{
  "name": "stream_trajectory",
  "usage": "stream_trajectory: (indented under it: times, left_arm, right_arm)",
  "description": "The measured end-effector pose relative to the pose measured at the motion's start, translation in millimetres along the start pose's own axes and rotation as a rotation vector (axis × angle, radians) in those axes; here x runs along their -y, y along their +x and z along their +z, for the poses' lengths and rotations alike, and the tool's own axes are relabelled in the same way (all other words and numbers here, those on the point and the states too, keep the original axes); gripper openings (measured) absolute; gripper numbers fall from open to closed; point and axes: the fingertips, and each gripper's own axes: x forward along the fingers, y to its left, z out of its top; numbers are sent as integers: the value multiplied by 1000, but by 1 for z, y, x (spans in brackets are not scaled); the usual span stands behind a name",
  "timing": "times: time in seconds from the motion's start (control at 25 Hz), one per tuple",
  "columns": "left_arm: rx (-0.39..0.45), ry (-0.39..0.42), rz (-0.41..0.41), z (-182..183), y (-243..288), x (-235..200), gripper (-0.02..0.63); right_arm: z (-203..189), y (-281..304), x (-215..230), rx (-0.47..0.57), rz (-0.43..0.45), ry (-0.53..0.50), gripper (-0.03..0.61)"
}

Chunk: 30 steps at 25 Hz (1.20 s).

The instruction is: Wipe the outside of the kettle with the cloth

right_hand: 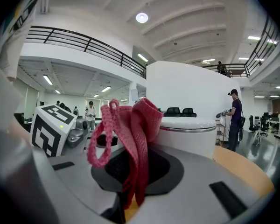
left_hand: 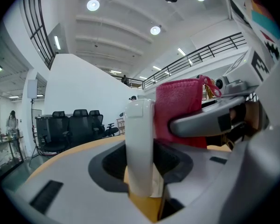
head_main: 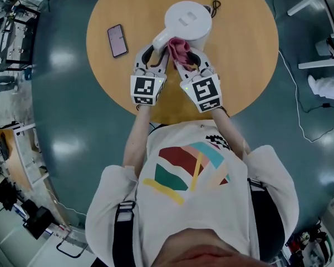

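Clamping handle (left_hand: 139, 143) in left gripper (head_main: 155, 57), pinching cloth (head_main: 178, 49) in right gripper (head_main: 188, 63) — could shove kettle (head_main: 188, 18) askew if pressed hard.

The head view is evenly, moderately lit from above, with pale reflections of lamps on the glossy floor (head_main: 72, 149) and only faint shadows on the round table (head_main: 250, 43); its edges bend strongly. Both gripper views are bright, with round ceiling lights (left_hand: 93, 4) glaring white, a black circular vignette and heavy fisheye curving. In the right gripper view the weave of the cloth (right_hand: 140, 120) is sharp, while the nearest foreground and the far background are soft.
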Motion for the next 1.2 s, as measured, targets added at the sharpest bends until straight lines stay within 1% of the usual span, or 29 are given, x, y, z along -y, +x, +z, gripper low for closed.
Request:
stream_trajectory:
  times: [0.2,0.48,0.64,0.76,0.92,1.04,1.2]
  left_arm:
    - [8,-8,24,-13,-21,-13,187]
    - [15,-11,43,-17,-48,-30,187]
    - [25,-18,35,-19,-64,-34,187]
    - [47,-18,26,-20,-67,-37,187]
    - [71,-12,-11,-22,-68,-45,187]
    - [68,-7,-32,-22,-67,-50,187]
    - [65,-6,-37,-17,-65,-52,187]
  right_arm:
    - [-6,11,-25,0,36,17,38]
    - [-2,22,-58,2,98,13,38]
    - [-1,19,-71,5,95,9,38]
    - [-3,18,-69,5,83,8,38]
    - [-8,17,-65,1,81,-8,38]
    - [-11,10,-57,-2,70,-3,38]
    - [-7,-3,-39,6,53,15,38]
